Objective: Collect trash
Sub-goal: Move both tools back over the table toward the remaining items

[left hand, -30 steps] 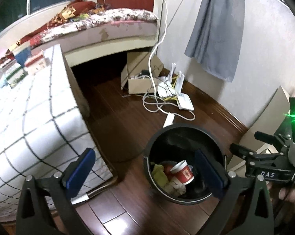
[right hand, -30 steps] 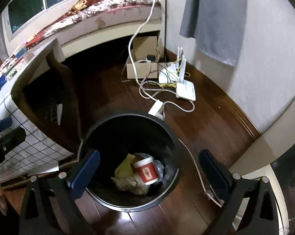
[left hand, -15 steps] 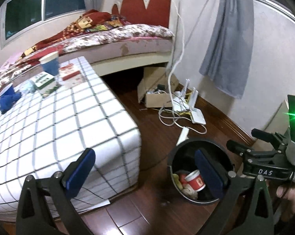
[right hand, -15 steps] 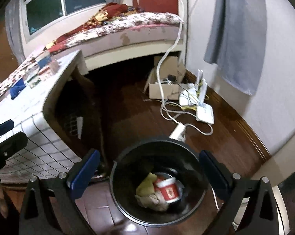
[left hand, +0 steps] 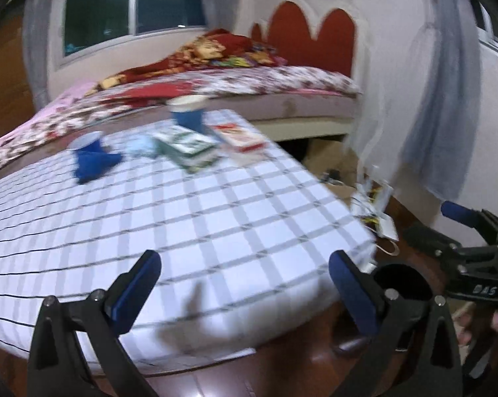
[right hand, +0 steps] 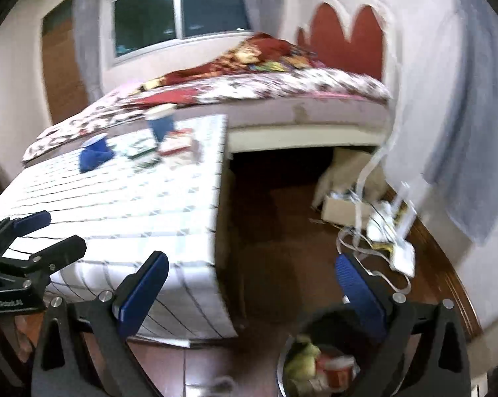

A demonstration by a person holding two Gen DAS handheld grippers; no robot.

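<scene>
The black trash bin point(right hand: 315, 324) stands on the floor at the table's right, holding a red paper cup point(right hand: 335, 367) and crumpled paper; its rim shows in the left wrist view point(left hand: 401, 281). On the checked table point(left hand: 183, 225) lie a tipped blue cup point(left hand: 90, 158), an upright blue cup point(left hand: 187, 114), a green box point(left hand: 186, 145), a red box point(left hand: 239, 137) and a pale crumpled piece point(left hand: 140, 144). My left gripper point(left hand: 245, 294) is open and empty over the table's near edge. My right gripper point(right hand: 252, 294) is open and empty above the bin.
A bed point(left hand: 249, 86) stands behind the table. A cardboard box point(right hand: 341, 205), white routers point(right hand: 401, 251) and cables lie on the wooden floor by the right wall. A grey curtain point(left hand: 447, 115) hangs there.
Both grippers have risen and tilted up from the bin toward the table top. The bin has slid to the lower right of both views.
</scene>
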